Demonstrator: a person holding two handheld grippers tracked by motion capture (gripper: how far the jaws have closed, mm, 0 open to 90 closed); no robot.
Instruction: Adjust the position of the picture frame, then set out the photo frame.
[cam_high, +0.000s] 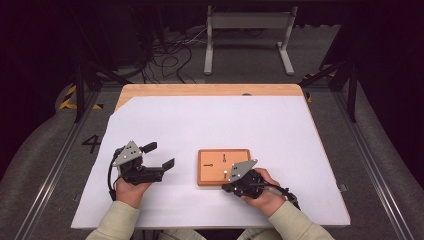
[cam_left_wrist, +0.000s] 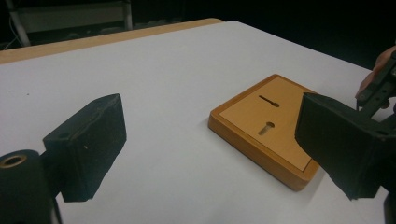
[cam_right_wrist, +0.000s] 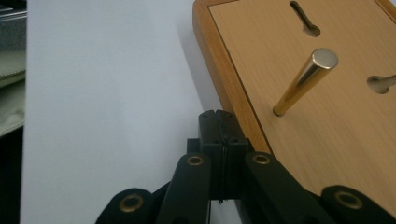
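A flat wooden board (cam_high: 212, 174) with two keyhole slots (cam_high: 224, 158) lies on the white sheet, near the front middle. A brass pin (cam_right_wrist: 303, 83) stands tilted in the board (cam_right_wrist: 336, 135), close to its front edge. My right gripper (cam_high: 226, 187) lies along that front edge, and its jaws (cam_right_wrist: 218, 122) are shut with nothing between them, just short of the pin. My left gripper (cam_high: 161, 155) is left of the board, open and empty, aimed at it. In the left gripper view its fingers (cam_left_wrist: 88, 144) frame the board (cam_left_wrist: 261, 126), with the right gripper (cam_left_wrist: 379, 87) beyond.
The white sheet (cam_high: 210, 125) covers most of the wooden table (cam_high: 200, 90). Beyond the far edge are floor cables (cam_high: 170, 55) and a grey metal stand (cam_high: 247, 35). Open sheet lies behind and on both sides of the board.
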